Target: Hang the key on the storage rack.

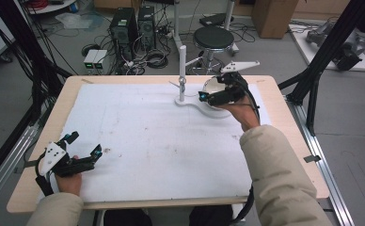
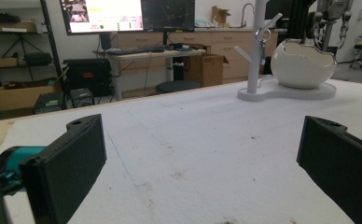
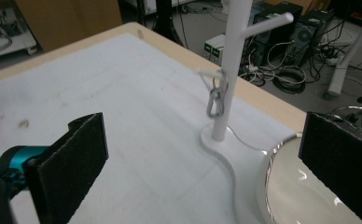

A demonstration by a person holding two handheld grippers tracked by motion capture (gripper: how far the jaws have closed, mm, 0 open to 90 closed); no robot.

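Note:
A white peg stand (image 1: pixel 182 66) rises from a curved white base (image 1: pixel 190 102) at the back of the table. Beside it on the same base sits a white egg-shaped bowl (image 1: pixel 210 85). A small metal clip (image 3: pixel 215 100) hangs from a low peg of the stand (image 3: pixel 228 70). My right gripper (image 1: pixel 213 87) hovers open over the bowl (image 3: pixel 305 196), its jaws wide apart with nothing between them. My left gripper (image 1: pixel 83 144) rests open near the table's front left corner, far from the stand (image 2: pixel 256 46) and the bowl (image 2: pixel 300 63). The clip (image 2: pixel 261 35) also shows there.
A white mat (image 1: pixel 147 141) covers most of the wooden table (image 1: pixel 35 188). Behind the table are a black stool (image 1: pixel 213 40), computer towers (image 1: pixel 124 28) and cables on the floor. Black frame posts (image 1: pixel 321 56) stand at the right.

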